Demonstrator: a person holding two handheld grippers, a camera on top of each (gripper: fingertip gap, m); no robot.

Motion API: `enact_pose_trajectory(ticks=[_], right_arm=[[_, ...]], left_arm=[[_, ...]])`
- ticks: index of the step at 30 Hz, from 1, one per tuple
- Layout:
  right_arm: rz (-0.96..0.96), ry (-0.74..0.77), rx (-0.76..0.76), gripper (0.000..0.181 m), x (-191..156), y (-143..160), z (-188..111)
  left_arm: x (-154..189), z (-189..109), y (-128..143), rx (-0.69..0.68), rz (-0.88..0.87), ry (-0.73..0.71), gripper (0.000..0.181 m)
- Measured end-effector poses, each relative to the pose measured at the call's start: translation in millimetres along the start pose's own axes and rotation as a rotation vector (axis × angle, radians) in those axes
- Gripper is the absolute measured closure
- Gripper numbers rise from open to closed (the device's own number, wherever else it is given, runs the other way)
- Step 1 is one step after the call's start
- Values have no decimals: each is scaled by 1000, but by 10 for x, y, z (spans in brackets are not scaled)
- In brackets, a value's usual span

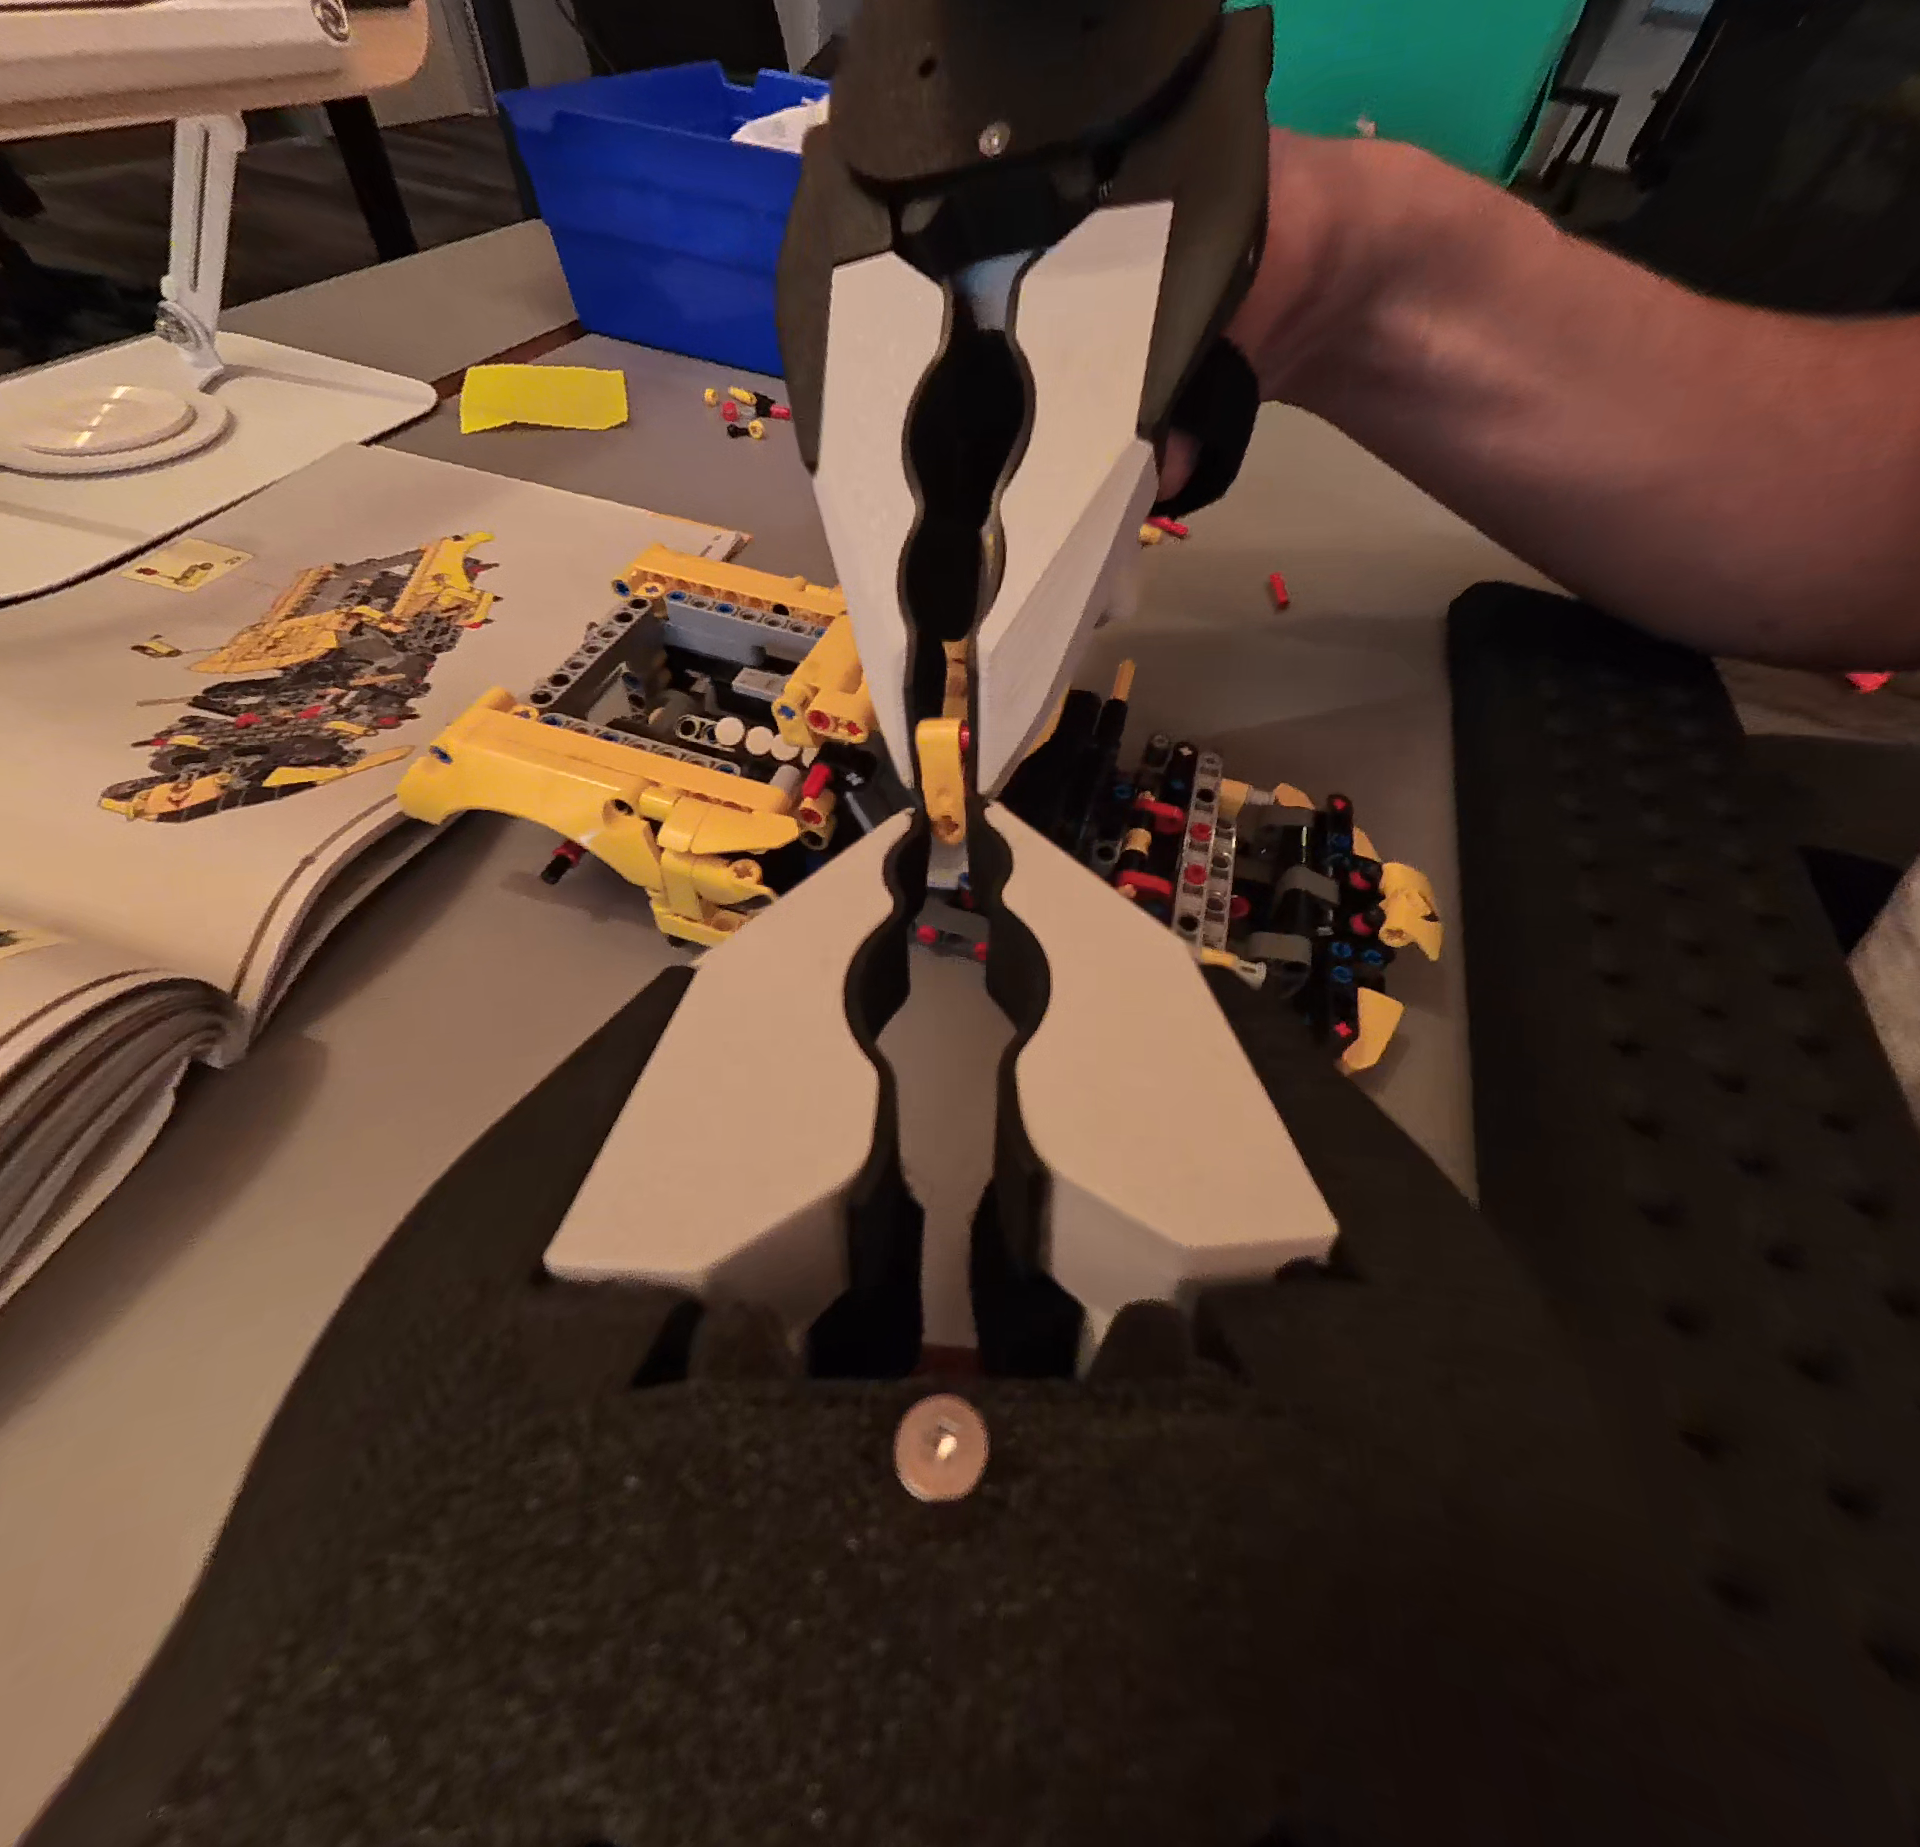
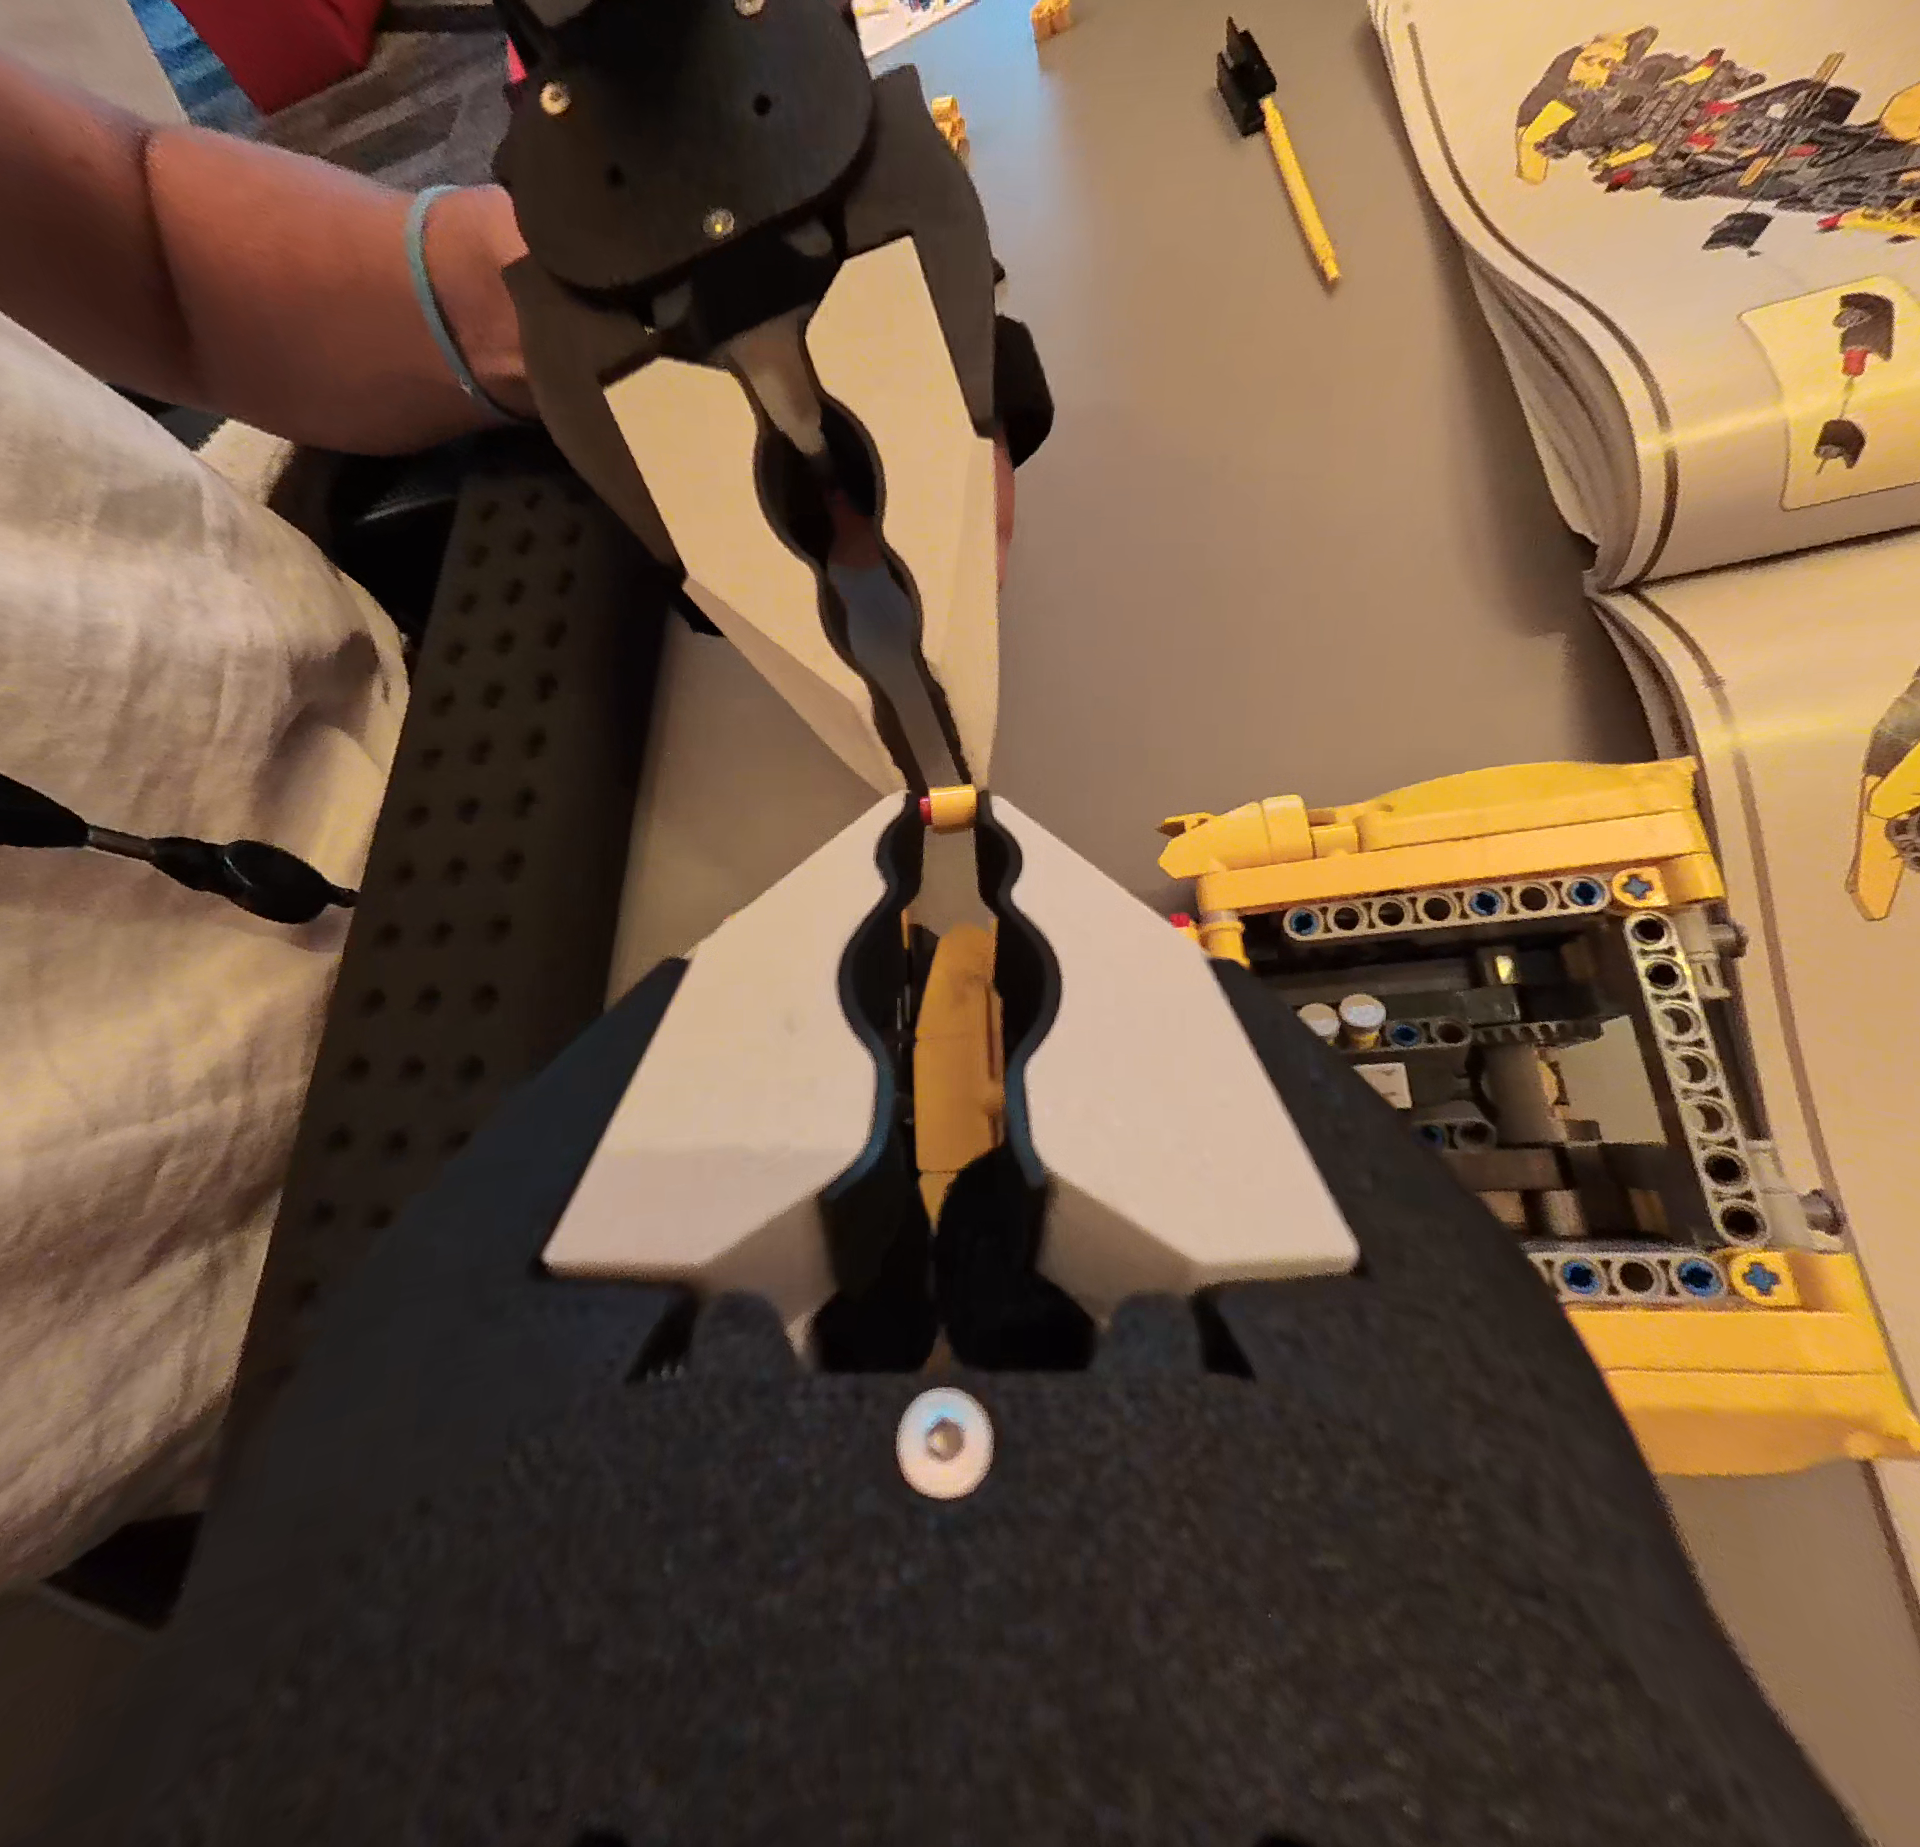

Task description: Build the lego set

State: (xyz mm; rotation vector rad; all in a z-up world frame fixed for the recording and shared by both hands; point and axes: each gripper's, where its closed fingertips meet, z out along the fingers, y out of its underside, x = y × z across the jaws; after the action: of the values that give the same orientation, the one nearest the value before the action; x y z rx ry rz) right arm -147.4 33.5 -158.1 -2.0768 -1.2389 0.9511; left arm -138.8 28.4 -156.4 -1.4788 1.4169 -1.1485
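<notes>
Two hand-held tools meeting tip to tip above a grey worktop [image 1: 416, 1070], with one small piece pinched between them.

Nearest in the left wrist view, the left tool [image 1: 940, 823], drawn together and clamped on the near end of a yellow connector [image 1: 943, 779]. Reaching in from the far side, the right tool [image 1: 940, 758], likewise closed on the far end of the same piece. Probably held from both ends so as to steady it while seating or adjusting the red pin [image 2: 925, 808] poking from one side. Not clear which tool bears the main grip.

Fingers [image 1: 769, 1049] shaped as pale matte wedges, narrowing to fine points, lined on the inside with wavy black rubbery pads; behind them, grainy black printed bodies with a bright screw head.

Below and behind the pinch, on the worktop, the half-built model [image 1: 623, 758]: glossy yellow panels around a frame of grey holed beams, with blue and red pins. Just to the right, a darker black section [image 1: 1247, 862] with yellow claw-like parts.

To the left, a thick instruction book [image 1: 312, 706] lying open, likely kept near for reference. Far beyond, a blue plastic bin [image 1: 665, 197] and a scatter of loose pins [image 1: 743, 410]. At right, a black perforated mat [image 1: 1662, 966].
</notes>
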Motion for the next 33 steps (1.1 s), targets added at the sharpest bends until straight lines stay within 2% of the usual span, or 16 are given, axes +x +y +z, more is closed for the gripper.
enact_pose_trajectory(ticks=[4, 7, 9, 12, 14, 16, 20, 25, 31, 33], right_arm=[[-28, 53, 1, 172, 89, -24, -12], [-90, 171, 34, 160, 270, -30, -221], [-114, 270, 101, 159, 439, -16, -440], [-148, 305, 135, 154, 574, 158, -625], [-120, 284, 162, 150, 587, 284, -705], [-122, 237, 219, 146, 521, 339, -731], [-253, 234, 214, 145, 456, 443, -643], [-382, 151, 197, 142, 328, 378, -576], [-318, -31, 172, 135, 354, 428, -549], [-306, -91, 197, 136, 319, 392, -584]], left_arm=[[-93, 6, -3, -3, 20, -29, 175], [-218, 35, 77, -28, 1, -73, 175], [-271, 62, 60, 12, -84, -86, 175], [-386, 98, 4, 86, -320, -94, 175], [-392, 110, -72, 167, -461, -57, 176], [-368, 147, -74, 184, -580, -24, 175], [-383, 177, 17, 174, -706, -43, 176], [-357, 208, 110, 202, -940, -11, 175], [-345, 240, 75, 202, -903, -4, 175], [-326, 246, 19, 193, -820, -6, 175]])
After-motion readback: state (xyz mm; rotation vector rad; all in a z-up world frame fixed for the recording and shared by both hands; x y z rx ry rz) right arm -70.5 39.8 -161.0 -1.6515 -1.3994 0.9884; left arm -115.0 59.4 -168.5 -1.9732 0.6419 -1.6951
